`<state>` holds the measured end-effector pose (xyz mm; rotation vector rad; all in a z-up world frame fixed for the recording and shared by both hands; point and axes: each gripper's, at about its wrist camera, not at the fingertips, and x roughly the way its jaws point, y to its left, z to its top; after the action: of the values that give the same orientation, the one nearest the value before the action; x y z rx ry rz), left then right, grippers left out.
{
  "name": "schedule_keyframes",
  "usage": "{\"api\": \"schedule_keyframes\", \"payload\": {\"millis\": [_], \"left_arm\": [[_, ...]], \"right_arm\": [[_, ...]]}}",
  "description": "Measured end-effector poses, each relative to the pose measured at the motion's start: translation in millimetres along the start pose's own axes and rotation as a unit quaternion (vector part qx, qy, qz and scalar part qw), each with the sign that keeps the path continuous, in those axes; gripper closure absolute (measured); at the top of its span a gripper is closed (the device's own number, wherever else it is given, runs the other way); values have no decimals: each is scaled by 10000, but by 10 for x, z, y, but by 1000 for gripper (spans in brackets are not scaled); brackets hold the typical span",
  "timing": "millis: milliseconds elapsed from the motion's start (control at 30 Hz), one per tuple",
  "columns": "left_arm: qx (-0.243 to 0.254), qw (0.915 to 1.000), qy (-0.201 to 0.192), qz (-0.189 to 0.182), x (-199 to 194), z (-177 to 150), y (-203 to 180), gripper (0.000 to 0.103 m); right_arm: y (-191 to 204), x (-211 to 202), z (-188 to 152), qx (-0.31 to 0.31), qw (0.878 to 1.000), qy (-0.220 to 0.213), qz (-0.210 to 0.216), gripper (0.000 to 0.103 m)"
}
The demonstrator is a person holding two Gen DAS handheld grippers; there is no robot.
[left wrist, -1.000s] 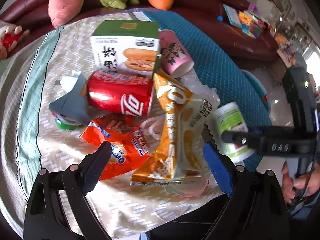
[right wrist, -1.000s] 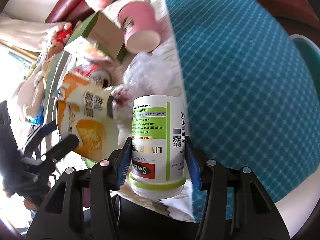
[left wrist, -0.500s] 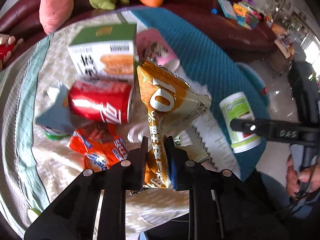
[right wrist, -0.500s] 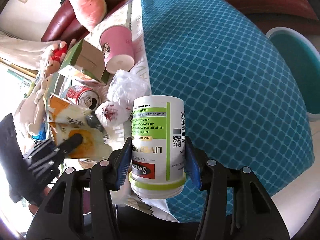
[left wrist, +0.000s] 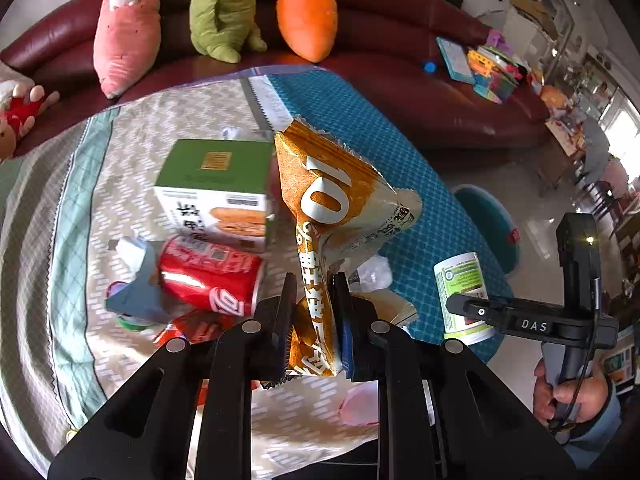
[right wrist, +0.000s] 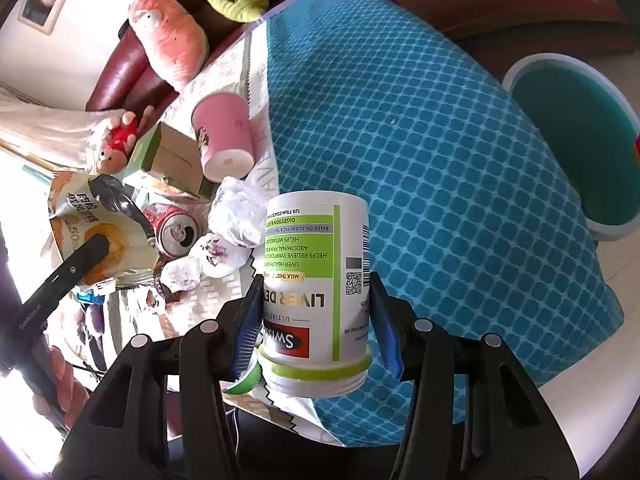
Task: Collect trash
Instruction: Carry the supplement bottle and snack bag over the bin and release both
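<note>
My left gripper (left wrist: 314,304) is shut on an orange snack bag (left wrist: 332,200) and holds it above the table. My right gripper (right wrist: 312,300) is shut on a white and green supplement bottle (right wrist: 316,272), upside down and lifted; the bottle also shows in the left wrist view (left wrist: 464,292). On the table lie a red cola can (left wrist: 208,276), a green and white food box (left wrist: 216,188), a pink paper cup (right wrist: 224,140), crumpled white tissues (right wrist: 236,212) and an orange-red wrapper (left wrist: 196,326).
A teal bin (right wrist: 580,148) stands on the floor at the table's right. The table carries a teal checked cloth (right wrist: 400,140) and a beige patterned cloth (left wrist: 80,240). Plush toys (left wrist: 308,16) sit on a dark red sofa (left wrist: 400,60) behind.
My left gripper closed on the orange snack bag and raised it off the pile. My right gripper lifted the bottle and drew back from the table.
</note>
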<state>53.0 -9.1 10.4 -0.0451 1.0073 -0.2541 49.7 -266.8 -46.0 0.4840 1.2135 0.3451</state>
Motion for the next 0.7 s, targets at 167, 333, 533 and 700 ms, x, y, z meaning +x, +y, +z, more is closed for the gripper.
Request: {"api": "schedule_keyframes", "payload": {"millis": [167,333,533,700], "left_arm": [[93,9999,45,-68,60,44,-162,83],[183,9998,69,-99,125,84,-306,83],[199,9996,122,-156,223,134,-442,83],[362,9990,166,-191,288,169,-619,83]], "right_arm": [[-163,-146,13,140,9998,-117,51,55],[-310,-248,32,241,9994,-214,81,55],[-427,-366,29,280,9991,-321,43,55],[-542,-484,39,402,9981,-455,110,55]]}}
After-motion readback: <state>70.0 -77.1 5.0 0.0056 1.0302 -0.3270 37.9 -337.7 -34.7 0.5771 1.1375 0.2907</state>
